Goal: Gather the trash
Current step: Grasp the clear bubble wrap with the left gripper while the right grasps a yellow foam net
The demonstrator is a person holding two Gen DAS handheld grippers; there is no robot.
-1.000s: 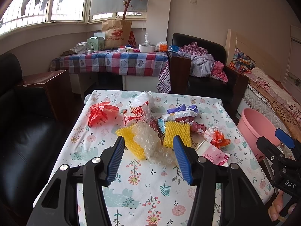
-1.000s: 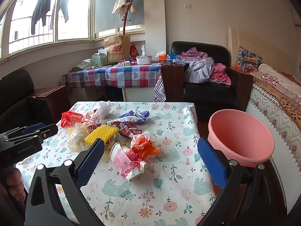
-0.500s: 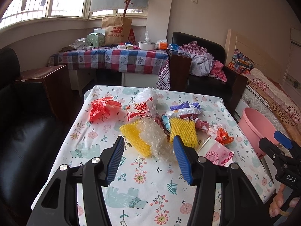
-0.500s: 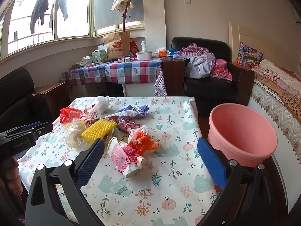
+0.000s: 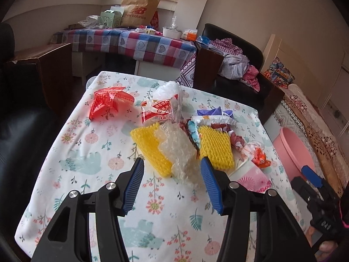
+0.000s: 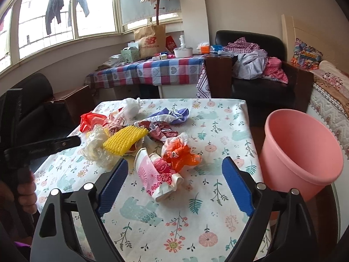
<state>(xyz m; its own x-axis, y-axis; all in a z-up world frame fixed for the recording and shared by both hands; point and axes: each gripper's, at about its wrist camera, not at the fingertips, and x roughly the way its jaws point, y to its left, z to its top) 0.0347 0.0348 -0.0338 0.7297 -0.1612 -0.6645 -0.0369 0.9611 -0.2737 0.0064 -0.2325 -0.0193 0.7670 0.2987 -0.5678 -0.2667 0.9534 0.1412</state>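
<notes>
Trash lies in a heap on the floral tablecloth (image 5: 82, 163). My left gripper (image 5: 172, 163) is open, low over the table, its tips on either side of the near end of a clear bubble wrap (image 5: 176, 150) and a yellow foam net (image 5: 150, 148). A second yellow net (image 5: 214, 146) lies to the right. My right gripper (image 6: 175, 162) is wide and its jaws are closing. A crushed pink paper cup (image 6: 157, 174) and an orange wrapper (image 6: 181, 155) lie between them, untouched. A pink bucket (image 6: 298, 152) stands off the table's right edge.
A red plastic bag (image 5: 109, 104), a printed clear bag (image 5: 161, 107) and purple wrappers (image 6: 172, 114) lie farther back on the table. A black sofa (image 5: 26, 135) is at the left. Beyond are a checked table (image 6: 152, 72), an armchair with clothes (image 6: 257, 65) and a bed (image 6: 327, 100).
Both grippers have sunk and come closer to the trash heap. The left one now frames the bubble wrap. The right gripper's jaws stand narrower than before.
</notes>
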